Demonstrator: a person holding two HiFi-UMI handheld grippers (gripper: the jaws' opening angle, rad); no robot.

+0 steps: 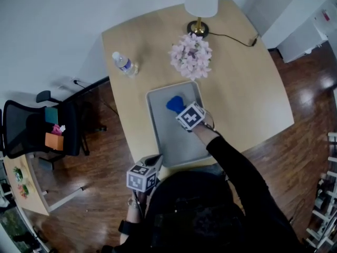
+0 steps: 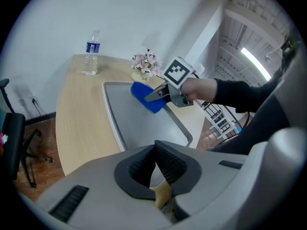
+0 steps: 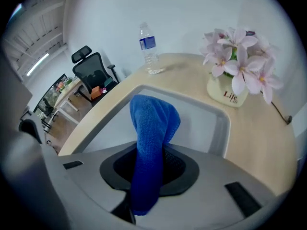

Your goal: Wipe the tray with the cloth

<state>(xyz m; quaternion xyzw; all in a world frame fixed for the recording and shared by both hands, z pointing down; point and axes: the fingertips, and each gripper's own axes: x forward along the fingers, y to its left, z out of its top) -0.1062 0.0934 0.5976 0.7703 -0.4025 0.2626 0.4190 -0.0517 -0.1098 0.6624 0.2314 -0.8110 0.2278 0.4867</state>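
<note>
Holding blue cloth [image 3: 149, 128] in right claw [image 3: 149, 169], left claw [image 2: 156, 163] pinching rim of tray [image 1: 171, 141]; risk: bunched cloth slipping mid-stroke.

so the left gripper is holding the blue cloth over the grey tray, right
Not quite: it is the right gripper that holds it. The right gripper view shows the blue cloth pinched between its jaws, over the grey tray. The left gripper has nothing between its jaws and sits back at the near end of the tray.
</note>
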